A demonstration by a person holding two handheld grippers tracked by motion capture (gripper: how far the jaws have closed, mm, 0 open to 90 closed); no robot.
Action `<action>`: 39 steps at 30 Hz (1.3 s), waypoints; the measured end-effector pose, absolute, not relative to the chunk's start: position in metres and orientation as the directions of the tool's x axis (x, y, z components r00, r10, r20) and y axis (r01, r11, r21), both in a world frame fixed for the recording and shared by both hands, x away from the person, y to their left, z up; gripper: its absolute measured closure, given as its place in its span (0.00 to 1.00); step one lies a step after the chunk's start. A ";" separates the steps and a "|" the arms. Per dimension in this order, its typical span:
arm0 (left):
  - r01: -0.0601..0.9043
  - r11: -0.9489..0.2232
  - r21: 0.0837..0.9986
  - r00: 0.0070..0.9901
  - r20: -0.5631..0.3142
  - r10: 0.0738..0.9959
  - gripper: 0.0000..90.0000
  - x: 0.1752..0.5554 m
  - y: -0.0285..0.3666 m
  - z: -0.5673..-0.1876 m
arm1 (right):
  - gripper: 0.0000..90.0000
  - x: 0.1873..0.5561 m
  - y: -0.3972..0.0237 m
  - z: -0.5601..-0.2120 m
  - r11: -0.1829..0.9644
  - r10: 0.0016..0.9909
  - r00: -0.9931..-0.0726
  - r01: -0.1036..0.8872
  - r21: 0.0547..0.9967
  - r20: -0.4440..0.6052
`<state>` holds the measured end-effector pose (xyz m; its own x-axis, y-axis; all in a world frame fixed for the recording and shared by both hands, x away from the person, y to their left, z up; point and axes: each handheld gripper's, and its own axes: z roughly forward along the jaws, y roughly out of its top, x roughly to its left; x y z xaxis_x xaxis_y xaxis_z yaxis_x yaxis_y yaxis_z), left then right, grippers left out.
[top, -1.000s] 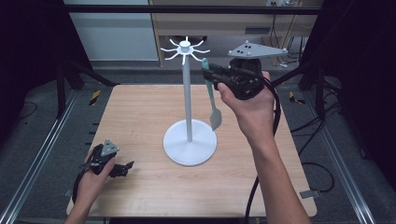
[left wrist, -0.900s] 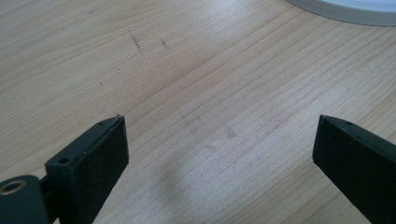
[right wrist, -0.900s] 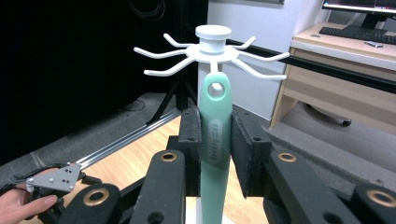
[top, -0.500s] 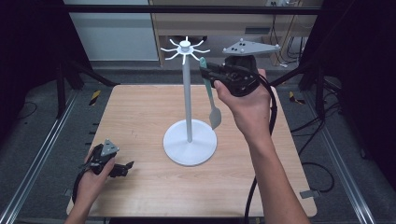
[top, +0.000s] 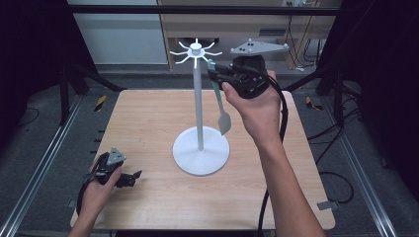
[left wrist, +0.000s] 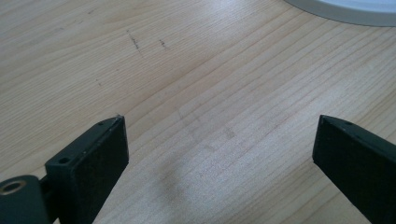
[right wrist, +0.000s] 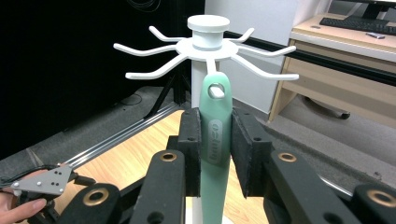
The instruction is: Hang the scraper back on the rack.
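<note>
The right gripper (right wrist: 215,154) is clamped on the handle of a mint-green spatula (right wrist: 215,140), raised beside the white hook stand (top: 197,98) — the blade (top: 225,122) hangs down near the pole. The handle's hole (right wrist: 215,89) sits right at one hook's tip (right wrist: 212,70); whether it is already threaded cannot be told. Recommended: keep the handle vertical, pass the hole fully over the hook, lower until the hook bears the weight, and only then release. The left gripper (top: 114,174) rests wide open on the wooden table (top: 148,123) — nothing between its jaws.
</note>
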<state>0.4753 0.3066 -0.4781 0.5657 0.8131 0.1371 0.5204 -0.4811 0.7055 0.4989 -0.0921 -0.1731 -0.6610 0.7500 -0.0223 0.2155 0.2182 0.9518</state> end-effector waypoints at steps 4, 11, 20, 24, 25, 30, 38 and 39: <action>0.520 -0.484 0.704 0.567 0.140 0.812 0.04 0.475 0.307 -0.478 | 0.83 0.500 -0.091 -0.174 0.214 0.748 -0.663 0.215 0.953 -0.018; 0.519 -0.485 0.703 0.569 0.140 0.811 0.04 0.475 0.307 -0.478 | 0.83 0.499 -0.090 -0.175 0.218 0.749 -0.662 0.214 0.952 -0.023; 0.519 -0.485 0.704 0.569 0.138 0.810 0.04 0.475 0.306 -0.478 | 0.83 0.498 -0.088 -0.174 0.220 0.759 -0.651 0.222 0.950 -0.023; 0.519 -0.486 0.703 0.570 0.139 0.810 0.04 0.475 0.307 -0.478 | 0.83 0.498 -0.088 -0.174 0.219 0.759 -0.650 0.223 0.950 -0.023; 0.519 -0.486 0.703 0.569 0.139 0.810 0.04 0.475 0.307 -0.478 | 0.83 0.498 -0.087 -0.174 0.219 0.760 -0.650 0.224 0.950 -0.022; 0.519 -0.486 0.703 0.570 0.139 0.810 0.04 0.475 0.307 -0.478 | 0.82 0.499 -0.087 -0.174 0.219 0.759 -0.650 0.225 0.949 -0.021; 0.519 -0.482 0.706 0.568 0.136 0.811 0.04 0.475 0.306 -0.478 | 0.82 0.499 -0.087 -0.174 0.220 0.758 -0.652 0.229 0.948 -0.018; 0.519 -0.483 0.705 0.569 0.137 0.811 0.04 0.475 0.306 -0.478 | 0.82 0.499 -0.087 -0.174 0.220 0.758 -0.652 0.229 0.948 -0.018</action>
<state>0.4754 0.3062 -0.4783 0.5687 0.8111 0.1366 0.5193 -0.4828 0.7052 0.4992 -0.0875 -0.1740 -0.6521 0.7579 -0.0184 0.2291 0.2201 0.9482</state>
